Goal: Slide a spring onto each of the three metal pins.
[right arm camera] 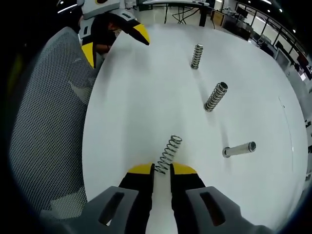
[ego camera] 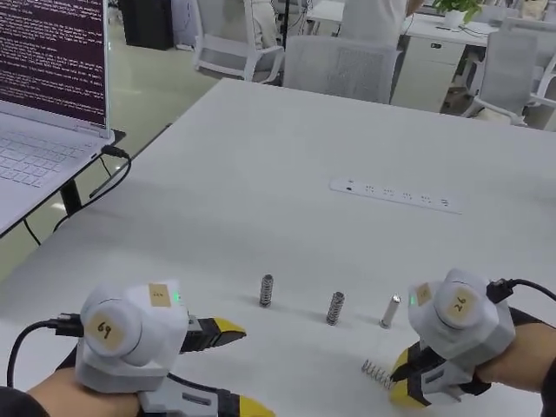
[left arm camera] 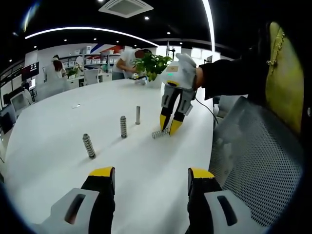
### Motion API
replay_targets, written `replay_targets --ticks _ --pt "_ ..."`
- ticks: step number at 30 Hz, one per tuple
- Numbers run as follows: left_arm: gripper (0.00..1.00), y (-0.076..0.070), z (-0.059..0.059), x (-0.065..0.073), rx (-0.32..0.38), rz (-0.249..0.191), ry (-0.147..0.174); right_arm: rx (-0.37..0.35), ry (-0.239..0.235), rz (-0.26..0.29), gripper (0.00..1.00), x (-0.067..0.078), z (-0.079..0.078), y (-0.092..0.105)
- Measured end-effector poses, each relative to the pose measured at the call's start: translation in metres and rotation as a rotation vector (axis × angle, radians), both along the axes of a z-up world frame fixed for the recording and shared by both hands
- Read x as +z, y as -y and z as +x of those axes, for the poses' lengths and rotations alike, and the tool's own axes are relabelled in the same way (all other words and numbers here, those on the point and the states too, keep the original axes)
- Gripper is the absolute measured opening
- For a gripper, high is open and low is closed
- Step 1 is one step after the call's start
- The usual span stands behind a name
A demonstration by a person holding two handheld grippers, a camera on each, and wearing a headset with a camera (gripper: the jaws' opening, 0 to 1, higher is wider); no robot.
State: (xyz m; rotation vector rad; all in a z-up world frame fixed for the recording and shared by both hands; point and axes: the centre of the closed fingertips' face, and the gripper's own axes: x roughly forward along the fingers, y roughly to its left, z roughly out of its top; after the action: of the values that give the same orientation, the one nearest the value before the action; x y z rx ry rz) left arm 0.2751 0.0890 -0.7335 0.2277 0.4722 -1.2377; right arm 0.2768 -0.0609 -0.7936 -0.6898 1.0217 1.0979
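- The right claw (right arm camera: 162,169) is narrowed onto the near end of a loose coiled steel spring (right arm camera: 169,152). The spring lies slanting on the white desk (ego camera: 261,182), and its far end points away from the yellow tips.
- In the head view this claw sits low at the desk's near right edge, just in front of a bare silver metal pin (ego camera: 390,311). The pin stands upright, apart from the loose spring.
- Left of the bare pin, in the same row, stands a middle pin sleeved in a dark coiled spring (ego camera: 335,307).
- Further left stands a left-hand pin sleeved the same way (ego camera: 267,291). Both are upright and well apart from each other.
- The left claw (left arm camera: 151,173) is spread wide, with nothing between its yellow tips. It is held near the desk's front edge, left of the row, and faces toward the pins and the other claw.
- A flat white power strip (ego camera: 395,195) lies further back on the desk, well beyond the pins.
- At the far left sits an open white laptop (ego camera: 43,130) with lines of text on its screen. A black cable (ego camera: 104,178) hangs beside it.
- A grey mesh chair back (left arm camera: 263,161) stands close against the desk's near edge.
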Motion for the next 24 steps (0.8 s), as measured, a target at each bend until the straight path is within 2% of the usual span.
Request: replay_targets --ticks 8,17,24 --pt "0.55 0.002 0.001 0.001 -0.006 -0.001 0.001 0.009 -0.005 0.010 0.10 0.002 -0.002 -0.004" --pt "0.55 0.003 0.001 0.001 -0.015 0.001 0.001 0.033 -0.007 0.034 0.10 0.011 -0.003 -0.015" --pt "0.55 0.005 0.000 0.003 -0.024 -0.003 0.005 0.066 -0.012 0.094 0.10 0.029 -0.006 -0.035"
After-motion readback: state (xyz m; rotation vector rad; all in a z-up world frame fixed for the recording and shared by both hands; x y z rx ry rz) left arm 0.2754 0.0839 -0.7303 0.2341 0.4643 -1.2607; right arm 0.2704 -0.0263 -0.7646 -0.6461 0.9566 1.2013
